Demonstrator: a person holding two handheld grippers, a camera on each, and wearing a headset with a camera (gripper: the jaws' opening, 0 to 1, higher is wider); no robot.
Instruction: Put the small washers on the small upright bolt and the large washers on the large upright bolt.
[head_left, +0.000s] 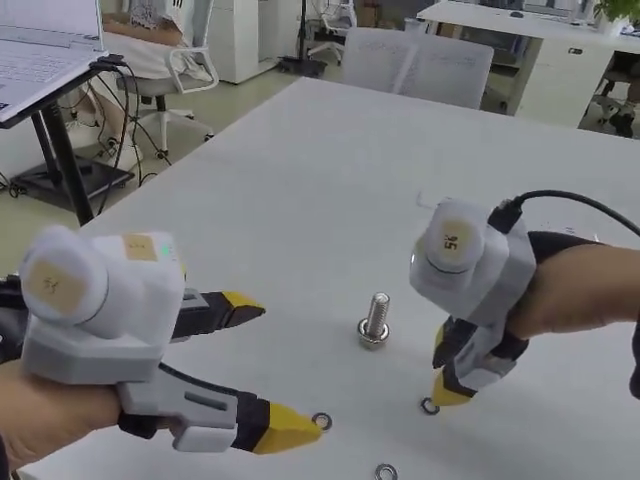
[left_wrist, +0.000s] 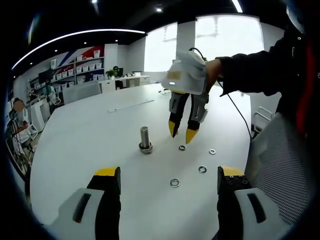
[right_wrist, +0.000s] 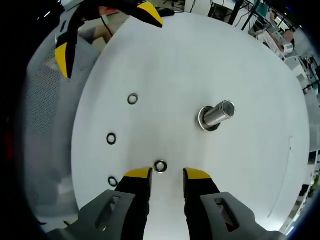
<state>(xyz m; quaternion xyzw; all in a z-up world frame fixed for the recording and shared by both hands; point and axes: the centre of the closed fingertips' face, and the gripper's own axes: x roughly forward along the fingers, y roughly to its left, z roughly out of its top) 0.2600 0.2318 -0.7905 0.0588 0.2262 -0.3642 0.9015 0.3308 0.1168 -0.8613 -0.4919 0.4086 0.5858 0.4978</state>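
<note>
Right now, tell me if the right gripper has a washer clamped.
No, the right gripper has its jaws apart, and a washer lies loose on the table at their tips.

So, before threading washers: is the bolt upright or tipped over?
Upright: the bolt stands head-down on the white table, threaded shank pointing straight up.

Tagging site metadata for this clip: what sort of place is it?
Most likely an open-plan office or lab workspace: a large white table, a swivel office chair beside a laptop on a stand, and wall shelves lined with storage bins in the left gripper view.
</note>
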